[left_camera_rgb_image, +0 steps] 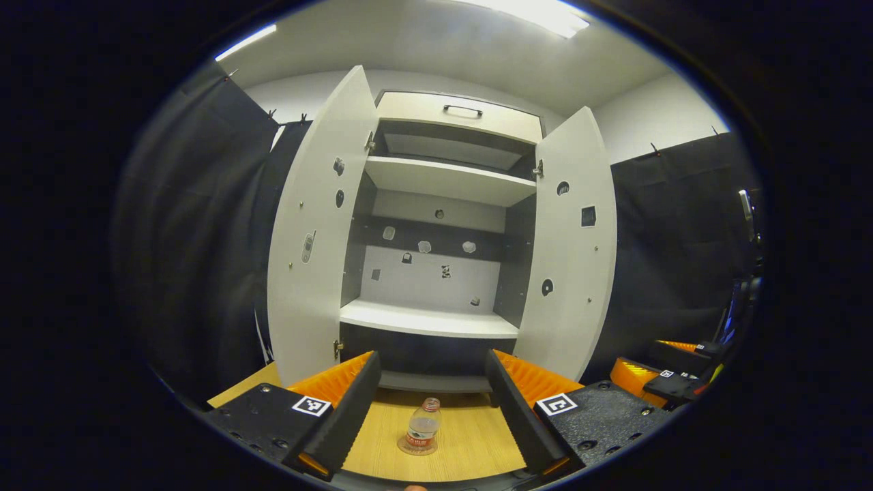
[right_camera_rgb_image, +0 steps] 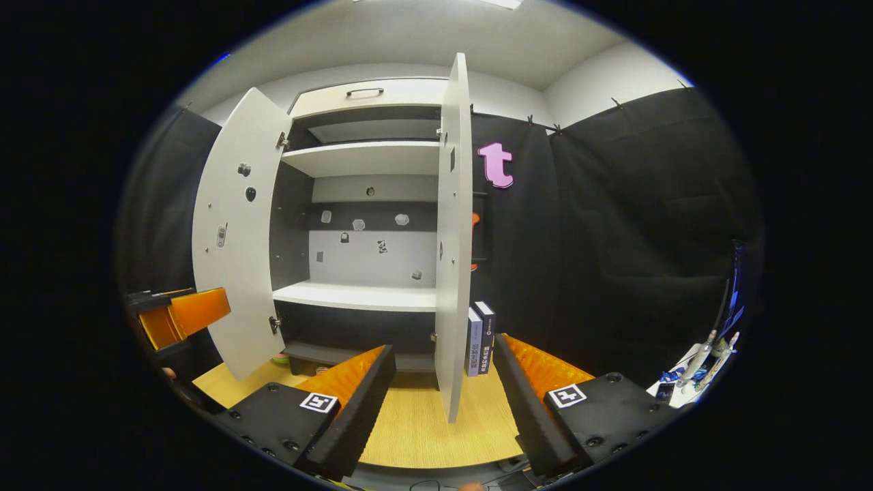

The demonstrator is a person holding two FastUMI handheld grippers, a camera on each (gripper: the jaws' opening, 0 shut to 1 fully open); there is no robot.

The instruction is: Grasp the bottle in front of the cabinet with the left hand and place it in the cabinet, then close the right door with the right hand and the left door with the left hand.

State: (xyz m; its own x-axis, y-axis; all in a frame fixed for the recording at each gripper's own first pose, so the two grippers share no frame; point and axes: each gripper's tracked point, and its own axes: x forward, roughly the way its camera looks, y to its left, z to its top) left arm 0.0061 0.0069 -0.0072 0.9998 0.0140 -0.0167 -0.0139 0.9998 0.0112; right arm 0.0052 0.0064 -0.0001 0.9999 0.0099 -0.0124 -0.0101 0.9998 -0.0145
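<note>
A wooden table (left_camera_rgb_image: 470,443) fronts the open cabinet (left_camera_rgb_image: 436,204). In the left gripper view, the bottle (left_camera_rgb_image: 423,427) stands upright straight ahead, centred between the left gripper (left_camera_rgb_image: 431,409)'s wide-spread fingers, which touch nothing. In the right gripper view, the right gripper (right_camera_rgb_image: 443,402) is also released and empty, facing the right door (right_camera_rgb_image: 453,239) edge-on.

Two books (right_camera_rgb_image: 480,339) stand upright on the wooden table (right_camera_rgb_image: 423,429), just right of the open door's edge. Black cloth (right_camera_rgb_image: 634,225) hangs behind them. A ceiling light (left_camera_rgb_image: 539,13) glows overhead.
</note>
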